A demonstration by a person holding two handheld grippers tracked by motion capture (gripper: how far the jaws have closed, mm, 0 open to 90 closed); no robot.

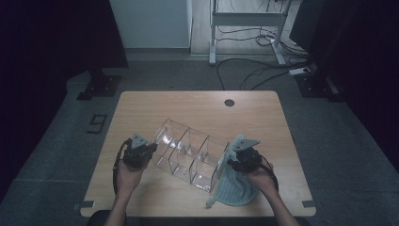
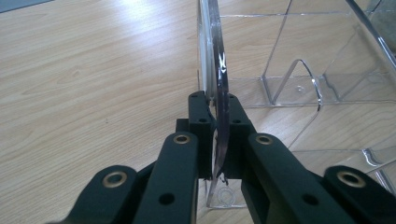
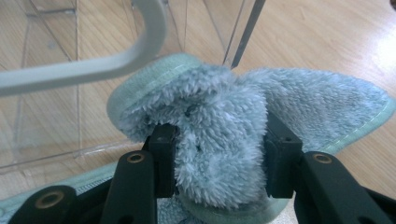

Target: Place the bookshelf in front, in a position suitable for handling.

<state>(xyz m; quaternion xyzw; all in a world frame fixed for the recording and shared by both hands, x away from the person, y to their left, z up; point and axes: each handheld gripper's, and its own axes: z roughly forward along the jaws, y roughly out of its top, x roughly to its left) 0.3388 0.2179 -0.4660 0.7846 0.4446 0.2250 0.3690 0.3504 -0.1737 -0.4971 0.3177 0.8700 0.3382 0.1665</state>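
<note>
clear organizer wall pinched between left fingers; right fingers clamped on bunched cloth, both hands low.

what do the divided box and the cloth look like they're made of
Divided box: likely clear acrylic or similar hard plastic, glossy; the table's wood grain shows through its walls. Cloth: pale blue-green fluffy microfibre or terry, judging by its fuzzy pile and stitched hem.

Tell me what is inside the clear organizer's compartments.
The clear organizer looks empty: through its walls only the wooden table shows. The blue cloth in the right gripper covers its right end, so what lies there is hidden.
</note>
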